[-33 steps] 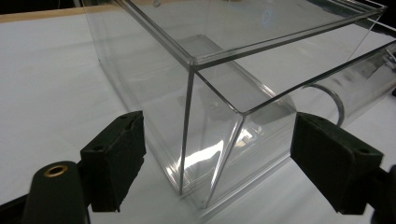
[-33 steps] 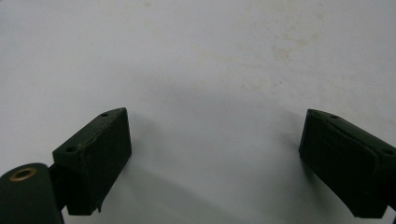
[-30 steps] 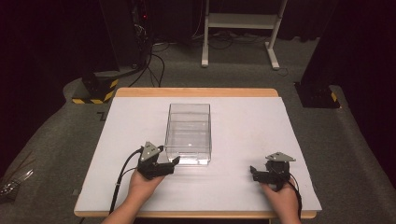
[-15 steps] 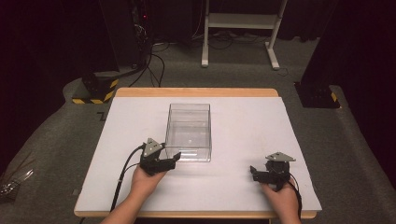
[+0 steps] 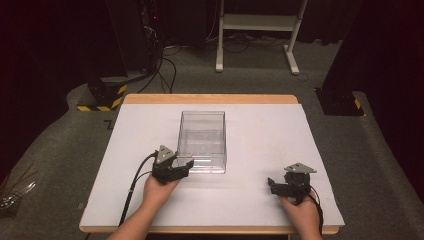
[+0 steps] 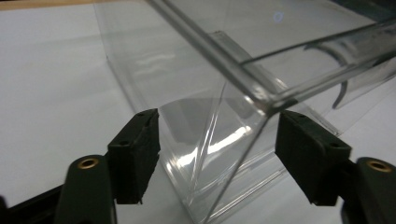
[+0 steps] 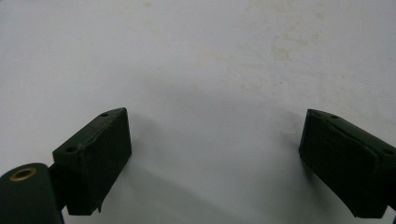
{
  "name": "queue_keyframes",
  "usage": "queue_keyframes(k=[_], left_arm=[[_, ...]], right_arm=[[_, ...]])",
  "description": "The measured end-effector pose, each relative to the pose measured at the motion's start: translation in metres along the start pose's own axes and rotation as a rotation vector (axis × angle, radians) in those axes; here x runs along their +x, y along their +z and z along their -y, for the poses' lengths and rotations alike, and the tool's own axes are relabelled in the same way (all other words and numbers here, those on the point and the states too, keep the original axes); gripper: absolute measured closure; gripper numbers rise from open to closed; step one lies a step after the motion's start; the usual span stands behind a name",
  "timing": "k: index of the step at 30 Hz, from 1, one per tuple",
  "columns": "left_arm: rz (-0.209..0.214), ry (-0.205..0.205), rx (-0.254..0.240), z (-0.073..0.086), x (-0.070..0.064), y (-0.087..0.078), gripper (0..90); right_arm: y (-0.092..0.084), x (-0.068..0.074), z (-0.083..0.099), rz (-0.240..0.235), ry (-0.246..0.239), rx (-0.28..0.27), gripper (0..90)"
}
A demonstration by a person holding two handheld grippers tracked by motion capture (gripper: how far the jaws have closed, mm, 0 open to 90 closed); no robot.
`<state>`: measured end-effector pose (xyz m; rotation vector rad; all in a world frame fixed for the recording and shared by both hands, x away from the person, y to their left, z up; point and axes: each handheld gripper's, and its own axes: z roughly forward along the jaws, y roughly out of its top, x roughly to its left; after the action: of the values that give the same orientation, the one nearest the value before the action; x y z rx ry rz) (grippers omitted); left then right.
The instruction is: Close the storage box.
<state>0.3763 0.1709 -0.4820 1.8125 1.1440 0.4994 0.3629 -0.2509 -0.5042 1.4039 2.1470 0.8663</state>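
The left gripper sits at the near left corner of a clear plastic box, its two black jaws standing on either side of that corner. The jaws have just been closing, and the box corner is between them. The right-hand pad meets the box's near wall; whether the left-hand pad presses the clear side wall is hard to tell through the plastic, though it looks just beside it. The person's left hand holds this gripper, a black cable trailing back toward the table's near edge.

The box stands upright and open-topped near the middle of the white table.

Well apart, near the front right corner, the right gripper rests in the person's right hand, jaws spread wide over bare tabletop with nothing between them.
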Motion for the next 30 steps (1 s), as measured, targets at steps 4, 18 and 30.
queue_keyframes(k=[4,18,30], left_arm=[[-0.004,-0.011,0.005,0.000,0.002,0.003,33.6],[-0.010,-0.005,0.012,0.000,0.000,-0.002,29.2],[0.018,-0.025,0.006,0.008,0.007,-0.020,19.0]], right_arm=[[0.000,0.000,0.000,0.000,0.000,0.000,9.2],[0.000,0.000,0.000,-0.001,0.001,0.000,9.1],[0.000,0.000,0.000,-0.001,0.001,0.000,9.2]])
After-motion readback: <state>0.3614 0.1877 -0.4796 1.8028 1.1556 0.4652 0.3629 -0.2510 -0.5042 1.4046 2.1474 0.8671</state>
